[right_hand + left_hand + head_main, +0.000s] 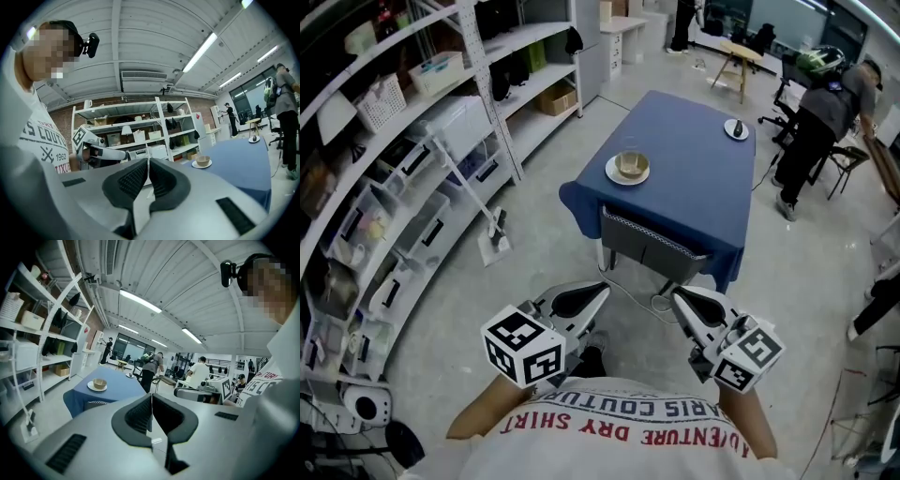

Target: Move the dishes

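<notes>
I have the left gripper (598,291) and the right gripper (680,298) side by side, just in front of the wearer's chest, both pointing toward the table (694,197). In the left gripper view its jaws are pressed together, pad against pad, with nothing between them. The right gripper view shows the same for the right one: jaws closed tight and empty.

The dishes lie well ahead of both grippers, and neither gripper touches them. A white plate (614,175) with a tan bowl (631,165) standing on it sits on the blue cloth near the table's left edge, ahead of the left gripper and a little to its right. A smaller dish (736,129) carries something dark that is too small for me to identify. It sits at the table's far right corner, farther off, ahead of the right gripper and slightly to its right.

Between the grippers and the table stands a grey chair (649,246), tucked at the table's near edge. It is the nearest thing ahead of the jaws. Off to the left of the left gripper runs a row of metal shelves (487,56) loaded with boxes and bins, with a mop (473,192) leaning by them. Beyond the table, far to the right of the right gripper, a person in dark clothes (816,127) stands bent forward.
</notes>
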Demonstrator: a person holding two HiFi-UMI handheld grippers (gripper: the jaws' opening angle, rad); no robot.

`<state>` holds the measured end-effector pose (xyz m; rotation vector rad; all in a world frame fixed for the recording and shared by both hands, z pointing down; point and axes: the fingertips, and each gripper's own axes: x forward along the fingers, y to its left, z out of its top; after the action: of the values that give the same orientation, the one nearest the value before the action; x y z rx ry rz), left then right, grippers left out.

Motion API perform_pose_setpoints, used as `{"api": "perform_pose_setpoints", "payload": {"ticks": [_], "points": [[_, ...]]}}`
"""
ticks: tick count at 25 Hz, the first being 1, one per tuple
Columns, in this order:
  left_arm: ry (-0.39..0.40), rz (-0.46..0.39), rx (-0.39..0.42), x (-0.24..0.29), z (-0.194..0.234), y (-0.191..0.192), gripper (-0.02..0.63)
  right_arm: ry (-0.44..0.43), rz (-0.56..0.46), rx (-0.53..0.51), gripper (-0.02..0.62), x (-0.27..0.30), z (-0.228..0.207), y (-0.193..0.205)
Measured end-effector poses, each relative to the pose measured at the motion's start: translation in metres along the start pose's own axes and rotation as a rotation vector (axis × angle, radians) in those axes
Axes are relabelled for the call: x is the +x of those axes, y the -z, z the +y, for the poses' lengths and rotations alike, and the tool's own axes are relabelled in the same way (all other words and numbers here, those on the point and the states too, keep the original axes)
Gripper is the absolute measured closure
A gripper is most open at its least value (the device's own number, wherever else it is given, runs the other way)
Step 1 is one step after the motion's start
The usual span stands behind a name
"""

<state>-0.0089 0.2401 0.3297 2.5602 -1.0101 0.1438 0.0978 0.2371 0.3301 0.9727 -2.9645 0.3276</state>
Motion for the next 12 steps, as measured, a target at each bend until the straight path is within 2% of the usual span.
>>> {"api": "perform_pose_setpoints", "payload": {"ticks": [6, 12], "points": [[0.055, 0.074, -0.017, 0.044, 0.106, -0.034, 0.577, 0.075, 0.012, 0.054, 0.568, 0.093, -0.062, -0.007], [0.104, 0.127, -0.044, 0.085, 0.187, -0.053, 0.577, 0.155, 0.012, 0.074, 0.568, 0.155, -0.115, -0.014]]}}
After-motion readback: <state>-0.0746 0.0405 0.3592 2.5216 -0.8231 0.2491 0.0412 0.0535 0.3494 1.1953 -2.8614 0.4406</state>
